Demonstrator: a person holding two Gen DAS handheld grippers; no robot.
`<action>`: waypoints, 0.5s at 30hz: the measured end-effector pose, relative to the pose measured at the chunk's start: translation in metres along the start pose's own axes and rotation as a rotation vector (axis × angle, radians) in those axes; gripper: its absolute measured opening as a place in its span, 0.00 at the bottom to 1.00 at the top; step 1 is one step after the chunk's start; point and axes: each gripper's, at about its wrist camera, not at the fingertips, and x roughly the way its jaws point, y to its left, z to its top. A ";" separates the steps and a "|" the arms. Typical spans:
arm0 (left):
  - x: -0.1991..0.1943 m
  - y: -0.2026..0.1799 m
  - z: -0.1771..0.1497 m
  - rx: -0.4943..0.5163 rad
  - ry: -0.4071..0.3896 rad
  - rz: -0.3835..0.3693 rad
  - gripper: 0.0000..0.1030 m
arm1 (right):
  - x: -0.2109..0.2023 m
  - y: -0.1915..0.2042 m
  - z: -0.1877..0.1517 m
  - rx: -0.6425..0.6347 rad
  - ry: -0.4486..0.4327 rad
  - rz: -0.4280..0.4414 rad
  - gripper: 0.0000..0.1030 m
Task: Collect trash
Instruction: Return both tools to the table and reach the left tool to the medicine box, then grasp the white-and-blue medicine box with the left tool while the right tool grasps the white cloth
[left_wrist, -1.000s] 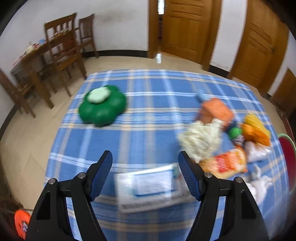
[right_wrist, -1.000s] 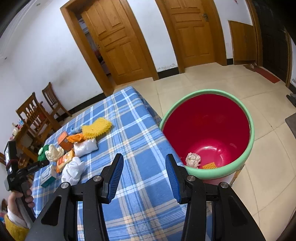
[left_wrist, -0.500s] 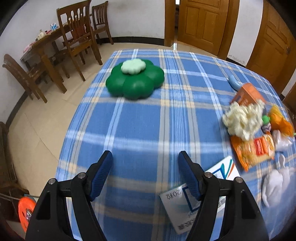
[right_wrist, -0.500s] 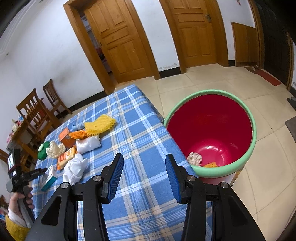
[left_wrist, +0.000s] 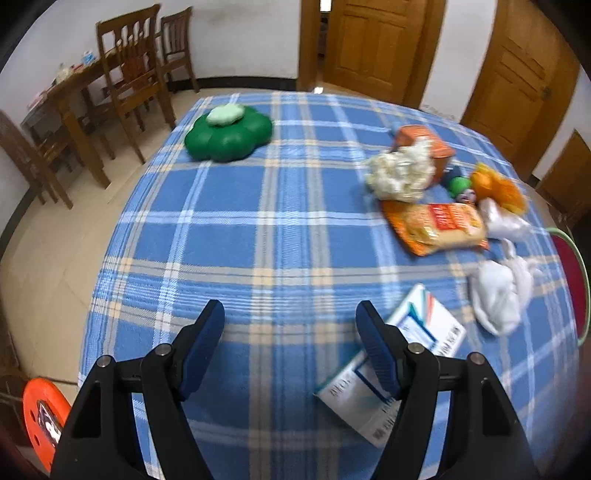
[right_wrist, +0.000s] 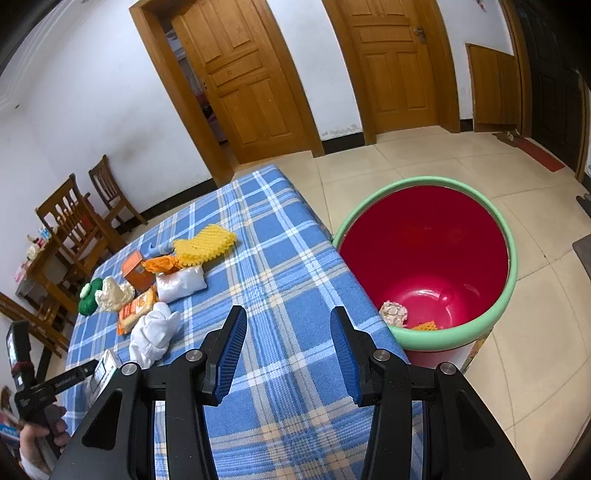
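In the left wrist view my left gripper (left_wrist: 290, 317) hangs open over the blue plaid tablecloth (left_wrist: 295, 229), nothing between its fingers. A white-and-blue carton (left_wrist: 391, 369) lies flat to the right, partly hidden behind the right finger. Beyond it lie a white crumpled tissue (left_wrist: 498, 291), an orange snack packet (left_wrist: 436, 225), a cream paper wad (left_wrist: 400, 173) and an orange box (left_wrist: 424, 142). My right gripper (right_wrist: 288, 325) is open and empty over the table's near corner, beside the red bin (right_wrist: 509, 273) with a green rim. A paper ball (right_wrist: 393, 313) lies in the bin.
A green flower-shaped object (left_wrist: 229, 136) sits at the table's far left. Yellow foam netting (right_wrist: 205, 243) and a white bag (right_wrist: 181, 284) lie mid-table. Wooden chairs (left_wrist: 133, 77) stand left of the table, doors (right_wrist: 251, 85) behind. A hand (right_wrist: 40, 435) holds the left gripper.
The left gripper has shifted left: the carton, between its fingers a second ago, now lies to the right behind the right finger. The right gripper has stayed put.
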 end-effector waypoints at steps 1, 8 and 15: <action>-0.004 -0.004 0.000 0.018 -0.005 -0.013 0.72 | 0.000 0.000 0.000 0.000 0.001 0.002 0.47; -0.010 -0.032 -0.003 0.116 0.020 -0.113 0.77 | -0.002 0.004 -0.002 -0.008 0.001 0.012 0.47; -0.015 -0.056 -0.015 0.264 0.030 -0.151 0.80 | -0.003 0.004 -0.002 -0.007 0.001 0.013 0.47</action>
